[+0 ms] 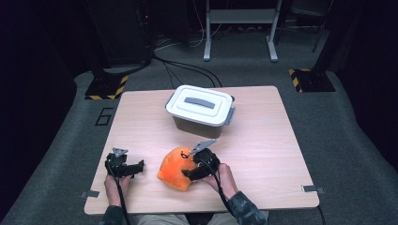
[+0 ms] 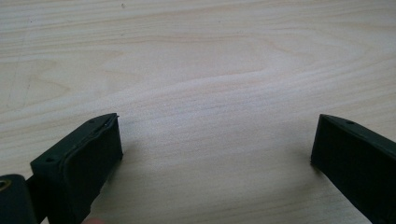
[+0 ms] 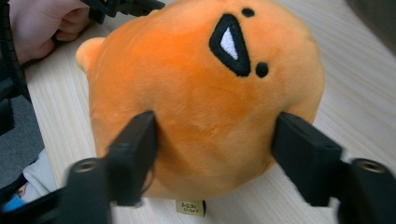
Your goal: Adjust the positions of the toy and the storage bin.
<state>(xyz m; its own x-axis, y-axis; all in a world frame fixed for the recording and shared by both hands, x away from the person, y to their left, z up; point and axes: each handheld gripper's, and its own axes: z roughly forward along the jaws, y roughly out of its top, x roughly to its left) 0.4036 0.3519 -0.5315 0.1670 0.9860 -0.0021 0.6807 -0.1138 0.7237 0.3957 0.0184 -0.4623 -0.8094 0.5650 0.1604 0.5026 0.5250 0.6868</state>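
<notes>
An orange plush toy (image 1: 174, 169) with a stitched black and white face lies on the wooden table (image 1: 267, 140), near its front edge. My right gripper (image 1: 190, 171) reaches in from the toy's right side. In the right gripper view, both black jaws press into the plush toy (image 3: 205, 88) on either side and dent its fur, so my right gripper (image 3: 215, 135) is shut on it. My left gripper (image 1: 137, 167) rests to the left of the toy, apart from it. Its jaws stand wide over bare wood, and my left gripper (image 2: 215, 135) holds nothing.
A grey storage box with a white lid and handle (image 1: 201, 110) stands closed behind the toy, at the table's middle. The person's other hand (image 3: 42, 28) lies just beyond the toy. Dark floor, cables and a metal stand lie beyond the table.
</notes>
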